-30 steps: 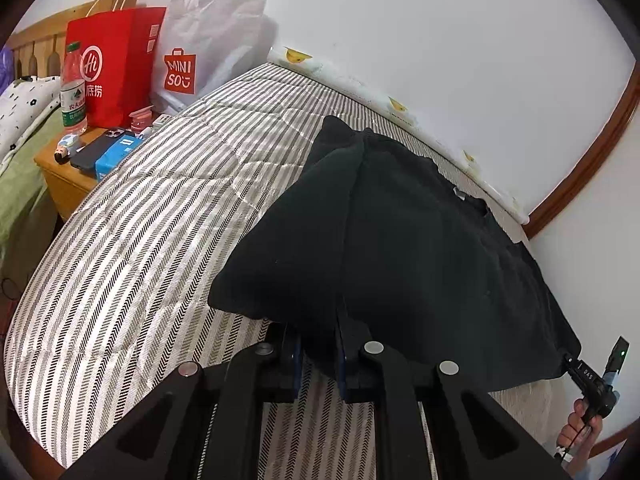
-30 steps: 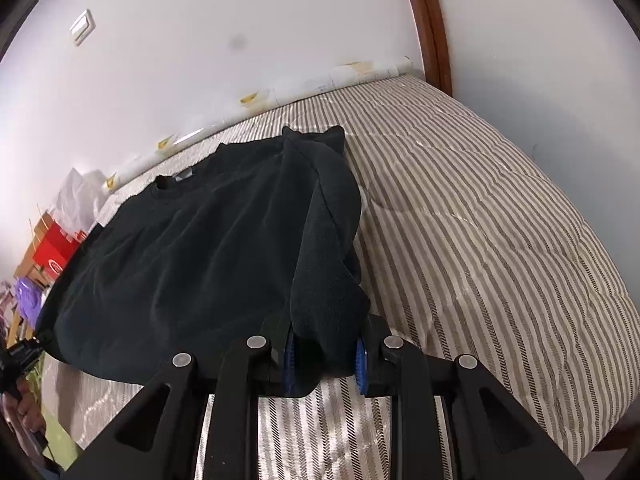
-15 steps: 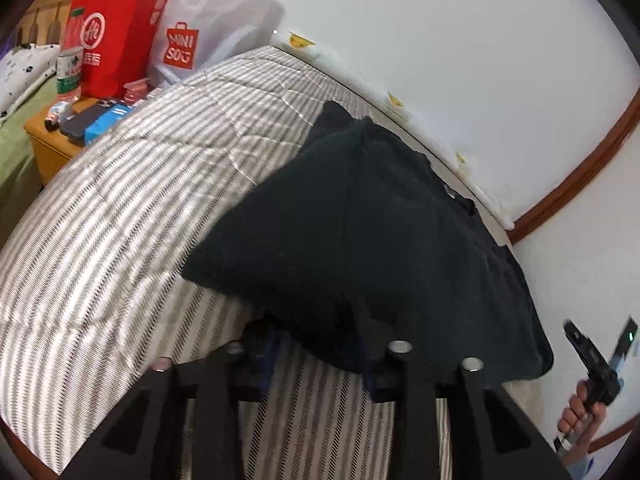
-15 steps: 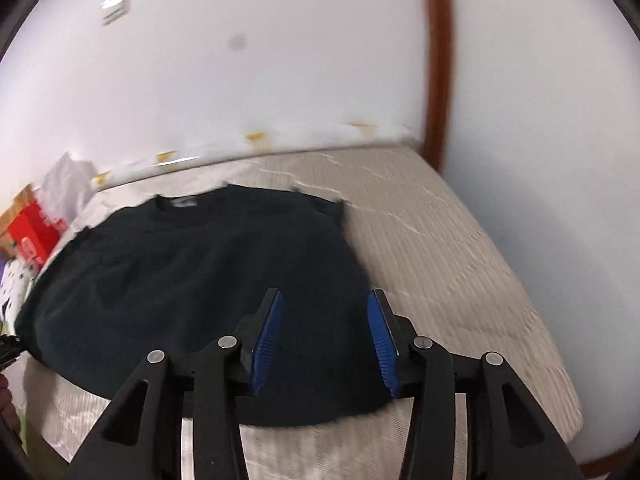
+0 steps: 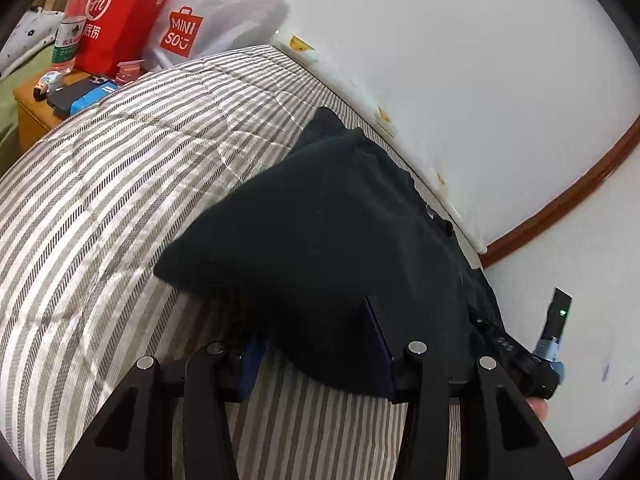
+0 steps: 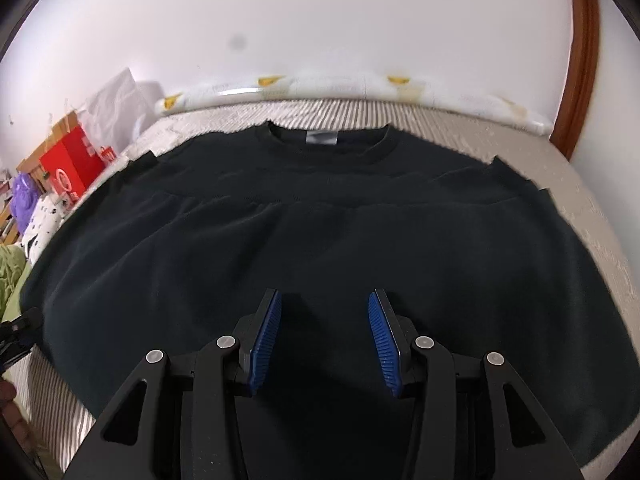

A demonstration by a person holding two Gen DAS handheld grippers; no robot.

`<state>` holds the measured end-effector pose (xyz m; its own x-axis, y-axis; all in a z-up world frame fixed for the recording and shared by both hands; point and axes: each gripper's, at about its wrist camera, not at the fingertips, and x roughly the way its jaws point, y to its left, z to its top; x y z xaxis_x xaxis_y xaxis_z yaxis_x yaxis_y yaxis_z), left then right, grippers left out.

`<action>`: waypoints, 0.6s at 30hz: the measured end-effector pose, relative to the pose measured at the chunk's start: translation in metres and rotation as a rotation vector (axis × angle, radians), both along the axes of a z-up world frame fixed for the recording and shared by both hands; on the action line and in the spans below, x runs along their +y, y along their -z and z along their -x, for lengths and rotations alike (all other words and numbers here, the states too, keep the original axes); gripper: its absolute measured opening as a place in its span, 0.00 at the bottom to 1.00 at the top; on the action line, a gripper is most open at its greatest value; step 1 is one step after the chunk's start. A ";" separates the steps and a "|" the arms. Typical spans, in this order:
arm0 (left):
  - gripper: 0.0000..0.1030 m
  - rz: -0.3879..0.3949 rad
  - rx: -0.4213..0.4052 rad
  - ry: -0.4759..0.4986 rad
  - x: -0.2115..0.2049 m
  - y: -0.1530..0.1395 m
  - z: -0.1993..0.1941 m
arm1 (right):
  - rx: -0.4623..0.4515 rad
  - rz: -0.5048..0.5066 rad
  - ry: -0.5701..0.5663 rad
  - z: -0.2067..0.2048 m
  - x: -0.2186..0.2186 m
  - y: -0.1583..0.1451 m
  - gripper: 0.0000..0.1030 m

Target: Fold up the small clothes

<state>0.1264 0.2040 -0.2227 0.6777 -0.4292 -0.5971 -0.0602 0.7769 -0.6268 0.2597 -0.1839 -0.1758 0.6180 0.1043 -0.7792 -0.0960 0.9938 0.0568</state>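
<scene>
A black sweatshirt lies flat on the striped mattress, collar and grey label toward the wall, both sides folded inward. My right gripper hovers open over the middle of its lower part, nothing between the blue pads. In the left wrist view the folded left side of the sweatshirt slopes down over the mattress. My left gripper is opening at the near edge; a loose fold of the cloth lies between its jaws, not pinched. The right hand's tool shows at the lower right.
A red paper bag, a white shopping bag and a water bottle stand by a wooden nightstand past the bed's left end. The white wall with brown trim runs along the far side.
Both grippers, earlier shut on the sweatshirt's folded sides, have opened and let go. The right gripper has swung left, from the garment's right side to over its middle.
</scene>
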 end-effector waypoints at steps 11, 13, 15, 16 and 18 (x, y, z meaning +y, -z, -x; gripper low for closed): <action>0.41 -0.148 0.005 -0.018 -0.016 -0.008 -0.015 | 0.010 0.116 0.010 -0.006 0.017 0.008 0.44; 0.41 -0.149 0.003 -0.032 -0.017 -0.007 -0.014 | 0.004 0.132 -0.010 0.011 0.018 0.005 0.44; 0.41 -0.144 0.001 -0.045 -0.016 -0.007 -0.013 | 0.020 0.112 -0.027 0.025 0.017 0.004 0.44; 0.39 -0.140 0.002 -0.052 -0.015 -0.006 -0.012 | 0.035 0.092 -0.036 0.033 0.016 0.005 0.44; 0.34 -0.139 0.004 -0.058 -0.015 -0.007 -0.012 | 0.012 0.093 -0.043 0.056 0.015 0.004 0.44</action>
<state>0.1386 0.1889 -0.2157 0.6965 -0.3025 -0.6507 -0.1099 0.8511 -0.5133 0.2038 -0.1692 -0.1802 0.6047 0.0577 -0.7944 -0.1387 0.9898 -0.0337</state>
